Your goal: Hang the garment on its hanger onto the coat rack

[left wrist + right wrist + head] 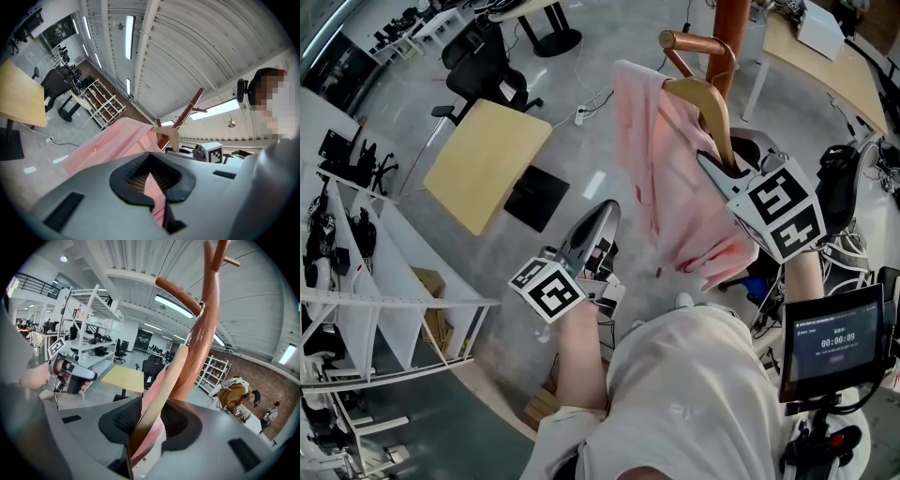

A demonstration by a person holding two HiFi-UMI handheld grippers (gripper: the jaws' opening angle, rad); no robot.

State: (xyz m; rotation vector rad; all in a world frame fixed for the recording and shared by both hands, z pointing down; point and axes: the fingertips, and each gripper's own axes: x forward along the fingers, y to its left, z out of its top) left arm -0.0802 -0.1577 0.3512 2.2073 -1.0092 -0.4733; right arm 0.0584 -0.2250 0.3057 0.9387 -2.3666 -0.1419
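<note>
A pink garment (pixel 661 178) hangs on a wooden hanger (pixel 712 108) held up against the brown coat rack (pixel 731 23). My right gripper (pixel 712 161) is shut on the hanger's arm, which runs up between its jaws (pixel 150 423) with the pink cloth beside it. The hanger's metal hook (pixel 199 315) sits at a slanting peg (pixel 180 295) close to the pole (pixel 206 333); I cannot tell if it rests there. My left gripper (pixel 602 214) is lower and to the left, apart from the garment, jaws together and holding nothing. Its own view shows the garment (pixel 112 145) beyond.
A yellow table (pixel 487 159) and a black office chair (pixel 483 70) stand on the grey floor beyond the left gripper. White shelving (pixel 347 309) lines the left side. A screen (pixel 830 342) sits at the right. Another person (pixel 234 394) crouches far off.
</note>
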